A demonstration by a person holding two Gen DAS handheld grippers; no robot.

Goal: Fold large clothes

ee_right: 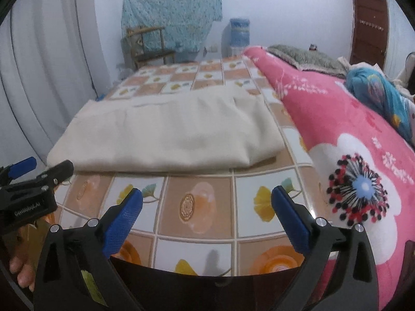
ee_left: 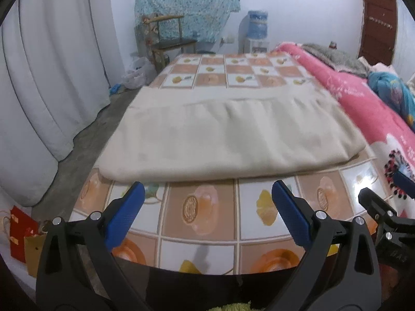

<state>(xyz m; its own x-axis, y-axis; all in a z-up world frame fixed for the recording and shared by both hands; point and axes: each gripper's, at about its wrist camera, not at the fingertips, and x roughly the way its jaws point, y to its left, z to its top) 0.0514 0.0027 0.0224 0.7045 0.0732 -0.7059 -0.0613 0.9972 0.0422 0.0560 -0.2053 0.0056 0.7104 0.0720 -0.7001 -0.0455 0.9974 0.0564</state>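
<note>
- Two grippers up front: our left gripper (ee_left: 207,194) and right gripper (ee_right: 207,199) both gape wide, empty.
- Folded cream cloth (ee_left: 228,140) lies flat on the checked bedsheet (ee_left: 202,212), beyond our fingertips.
- Pink floral blanket (ee_right: 350,155) beside it.
- Water dispenser (ee_left: 255,32) by the far wall, its bottle on top.

One folded cream cloth (ee_left: 228,134) is lying on the bed (ee_left: 207,220), one pink blanket (ee_left: 350,96) is sitting beside it, and two hand-held grippers, left (ee_left: 207,207) and right (ee_right: 207,210), are hovering near it.
</note>
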